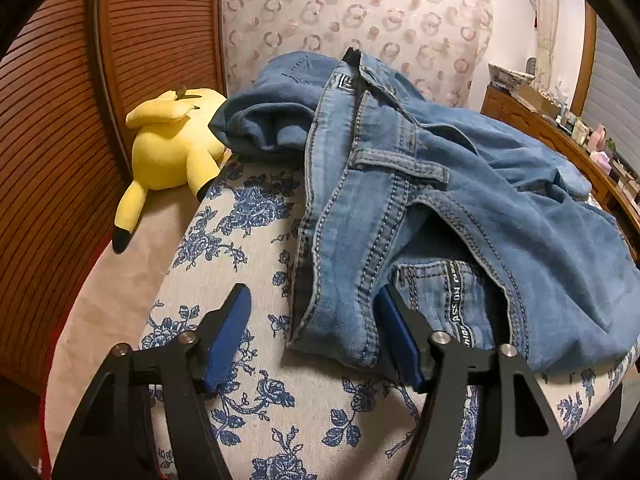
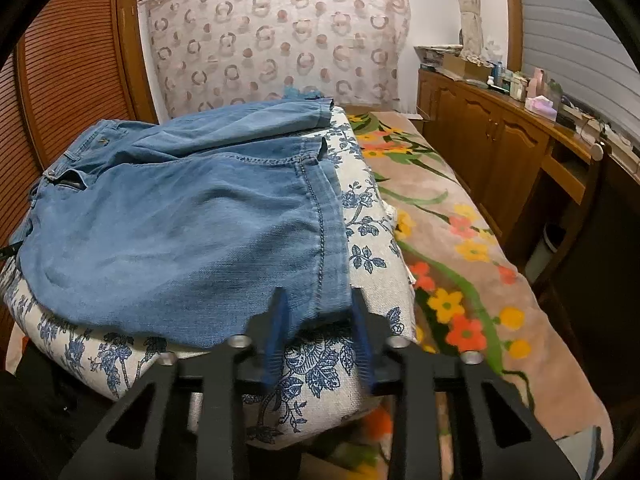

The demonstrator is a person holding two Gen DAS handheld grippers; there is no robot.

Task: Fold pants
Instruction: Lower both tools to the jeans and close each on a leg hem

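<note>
- Reaching in from the near edge of the cushion (image 1: 240, 240), the left gripper (image 1: 316, 336) has its blue pads spread wide, with the near waistband end of the jeans (image 1: 440, 208) lying between them but not yet pinched.
- On the far side of the cushion (image 2: 360, 248), the right gripper (image 2: 320, 332) is spread too, though more narrowly; its pads straddle the near corner of a leg hem of the jeans (image 2: 192, 232), and no squeeze on the cloth shows.
- The jeans lie rumpled across the top of the cushion, waistband bunched and partly turned over towards the left gripper, legs laid one over the other towards the right one.
- Handling, as a judgement: denim is soft and limp, moderately heavy for cloth, and not slippery (the thick stitched seams should give the pads something to bite on).
- Best holds look to be the doubled waistband near the belt loop for the left gripper and the hemmed corner for the right; single layers mid-leg would sag and drag.
- A yellow plush (image 1: 172, 148) sits just beyond the cushion's left corner, near the bunched cloth, so a wide swing could knock it.
- Past the cushion's right side lies a flowered blanket (image 2: 460, 240).
</note>
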